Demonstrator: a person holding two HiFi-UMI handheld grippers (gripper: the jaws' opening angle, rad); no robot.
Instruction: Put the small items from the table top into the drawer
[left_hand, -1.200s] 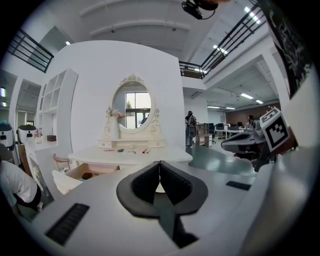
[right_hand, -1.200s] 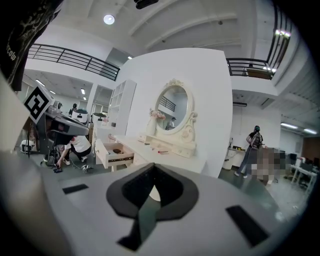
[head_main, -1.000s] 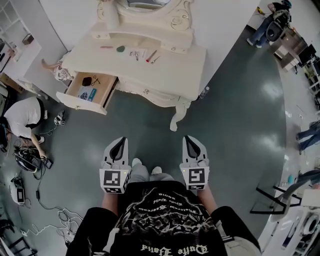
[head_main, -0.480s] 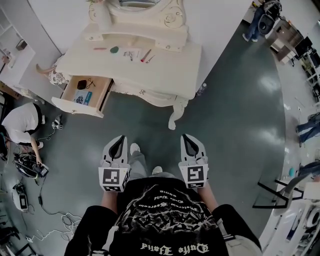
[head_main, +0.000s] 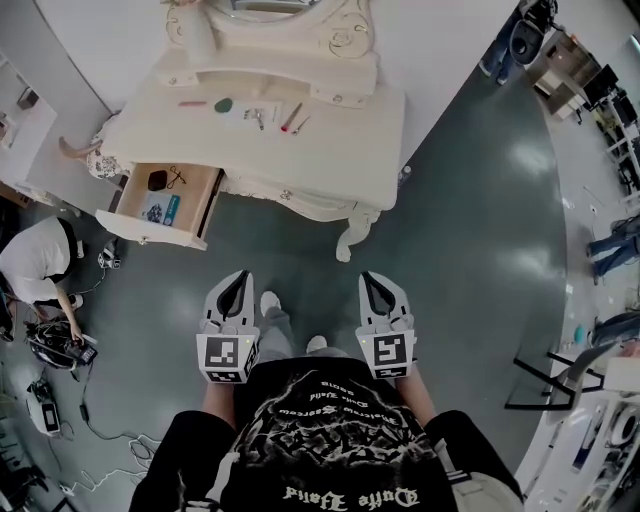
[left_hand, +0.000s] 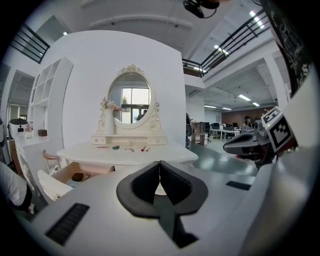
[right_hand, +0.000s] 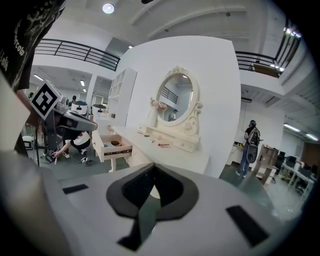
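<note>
Several small items lie on the cream dressing table (head_main: 340, 120): a pink piece (head_main: 184, 102), a green one (head_main: 223, 104), a metal one (head_main: 258, 117) and a red pen (head_main: 291, 117). The wooden drawer (head_main: 205, 196) at the table's left stands pulled out, with a black item (head_main: 157, 180) and a blue card (head_main: 160, 208) inside. My left gripper (head_main: 237, 285) and right gripper (head_main: 376, 283) are held side by side in front of my body, well short of the table. Both are shut on nothing. The left gripper (left_hand: 159, 164) and the right gripper (right_hand: 152, 169) each point towards the table.
A person (head_main: 35, 255) crouches on the floor left of the drawer among cables (head_main: 80, 400). The table's curved leg (head_main: 348, 240) and a bottle (head_main: 403, 178) stand at its right end. An oval mirror (left_hand: 129, 102) rises behind the table top. Black stands (head_main: 545, 385) are at the right.
The table and its open drawer have slid slightly left in the head view as I stepped. Both grippers stay shut at the same spot before my body.
</note>
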